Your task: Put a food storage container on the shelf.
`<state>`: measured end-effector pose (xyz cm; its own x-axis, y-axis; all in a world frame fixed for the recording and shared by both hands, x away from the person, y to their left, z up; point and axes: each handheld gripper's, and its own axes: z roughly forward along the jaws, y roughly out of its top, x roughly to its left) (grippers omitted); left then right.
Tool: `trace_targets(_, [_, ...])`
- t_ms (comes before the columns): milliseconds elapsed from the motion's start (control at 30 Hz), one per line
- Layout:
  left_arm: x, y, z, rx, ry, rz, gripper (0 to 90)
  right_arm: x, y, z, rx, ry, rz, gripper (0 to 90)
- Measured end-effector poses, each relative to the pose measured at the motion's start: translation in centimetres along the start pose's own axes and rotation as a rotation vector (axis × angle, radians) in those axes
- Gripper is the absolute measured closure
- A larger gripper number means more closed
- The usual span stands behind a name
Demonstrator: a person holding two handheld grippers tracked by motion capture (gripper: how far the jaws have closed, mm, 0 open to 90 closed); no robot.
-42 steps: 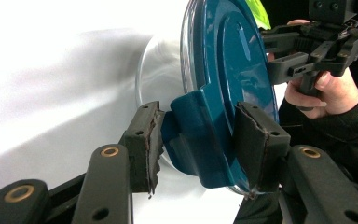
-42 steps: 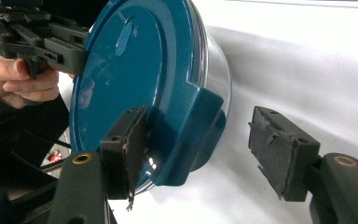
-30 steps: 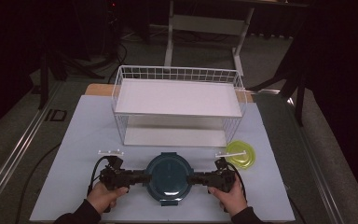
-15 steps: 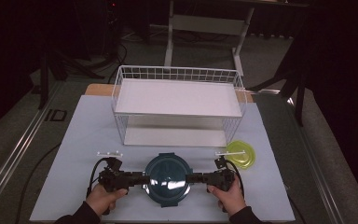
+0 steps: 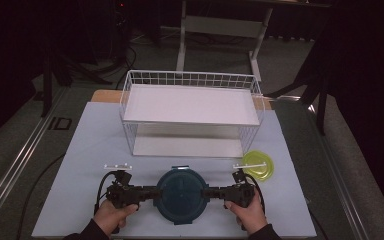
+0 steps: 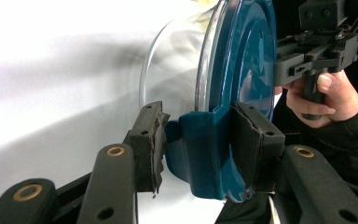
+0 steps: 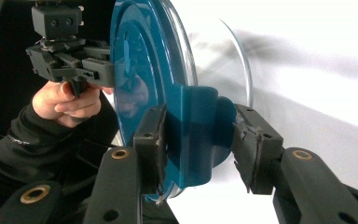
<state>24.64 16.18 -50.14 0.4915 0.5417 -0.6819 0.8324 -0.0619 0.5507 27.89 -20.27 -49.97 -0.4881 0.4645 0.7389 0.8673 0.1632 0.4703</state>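
a round clear container with a dark teal lid point(image 5: 182, 195) sits on the pale mat point(image 5: 80, 150) near the person's edge of the table, directly in front of the white wire rack point(image 5: 190, 107) and well apart from it. the left gripper point(image 5: 145, 192) comes at it from the left and the right gripper point(image 5: 215, 192) from the right, both lying roughly level, each held in one hand.

in the left gripper view the jaws straddle one of the lid's locking tabs point(image 6: 205, 154): one pad lies against the tab's outer face, and the other pad touches, or all but touches, its inner side, so the jaws stand partly apart and clamped around the tab (the transparent bowl curves off behind it). in the right gripper view the opposite locking tab point(image 7: 193, 140) sits between the jaws the same way, one pad flat on the lid side and the other meeting the tab's rounded end; these jaws have just been closing, with the tab between them.

a yellow-green lid point(image 5: 258, 165) lies on the mat to the right, just beyond the right gripper and near the rack's front right corner.
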Motion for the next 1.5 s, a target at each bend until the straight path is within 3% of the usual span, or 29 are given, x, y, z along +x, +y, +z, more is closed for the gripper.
trace_targets(533, [-2.4,3.6,-1.2,-0.05,-0.013,0.058,55.9,2.2,2.0,-2.5,-0.06,0.004,-0.053,57.1])
trace_targets(867, [-5.3,8.2,-2.9,-0.105,-0.01,0.135,55.9,4.7,5.1,-5.1,-0.125,0.007,-0.089,57.2])
trace_targets(1133, [-7.3,13.0,-4.3,-0.145,-0.01,0.187,55.9,6.7,8.6,-7.2,-0.188,0.005,-0.124,57.3])
trace_targets(1200, [-7.7,14.2,-4.7,-0.156,-0.012,0.202,56.0,7.1,9.7,-7.6,-0.205,0.011,-0.131,57.2])
trace_targets(1500, [-7.7,18.4,-5.0,-0.188,-0.002,0.2,56.1,7.3,13.7,-8.4,-0.231,0.024,-0.114,57.2])
